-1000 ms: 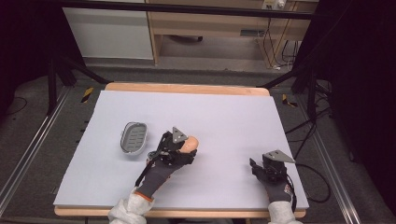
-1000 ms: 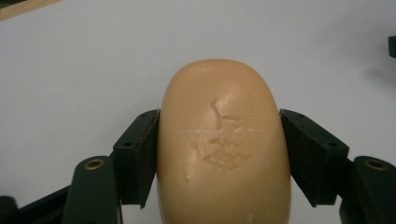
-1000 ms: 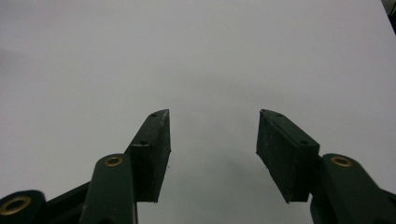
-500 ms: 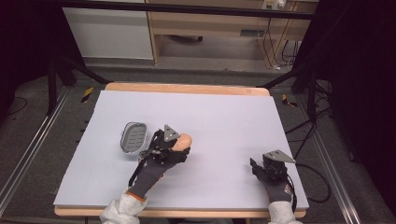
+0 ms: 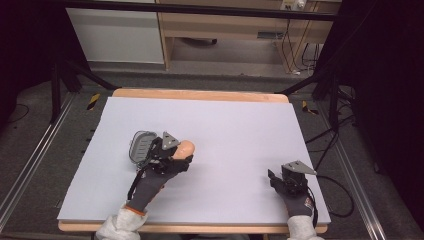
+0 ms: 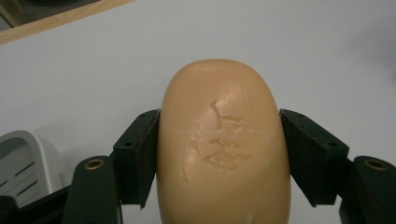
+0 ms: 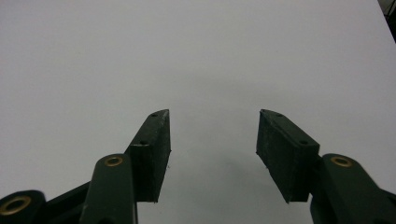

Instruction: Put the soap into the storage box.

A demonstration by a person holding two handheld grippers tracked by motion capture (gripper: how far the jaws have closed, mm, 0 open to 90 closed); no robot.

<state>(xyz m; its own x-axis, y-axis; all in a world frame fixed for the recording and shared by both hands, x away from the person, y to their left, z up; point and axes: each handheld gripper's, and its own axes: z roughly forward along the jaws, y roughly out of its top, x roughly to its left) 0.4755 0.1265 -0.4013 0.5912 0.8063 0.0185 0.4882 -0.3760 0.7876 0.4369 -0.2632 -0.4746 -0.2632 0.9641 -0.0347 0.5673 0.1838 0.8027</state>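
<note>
Nearest the front edge of the surface [image 5: 235,130], toward its right corner, the right hand-held gripper [image 5: 274,176] sits low over the pale sheet, gloved hand behind it and its cable trailing off the right edge. Its own view shows the two black jaws spread apart with bare surface between them — released, holding nothing.

Farther in, left of the middle, the left hand-held gripper [image 5: 186,152] is clenched on a bar of soap [image 5: 186,147] — a smooth peach-coloured oval. In the left gripper view the soap [image 6: 223,144] fills the gap between the jaws, both pads pressed flat against its sides, its rounded end sticking out past them; scuffs and shallow marks show on its upper face. Whether the soap touches the surface I cannot tell.

Just beyond that gripper, on its left side, a grey soap dish [image 5: 141,146] with a slotted bottom rests on the surface, close to the gripper; its corner [image 6: 23,163] shows at the lower left of the left gripper view
</note>
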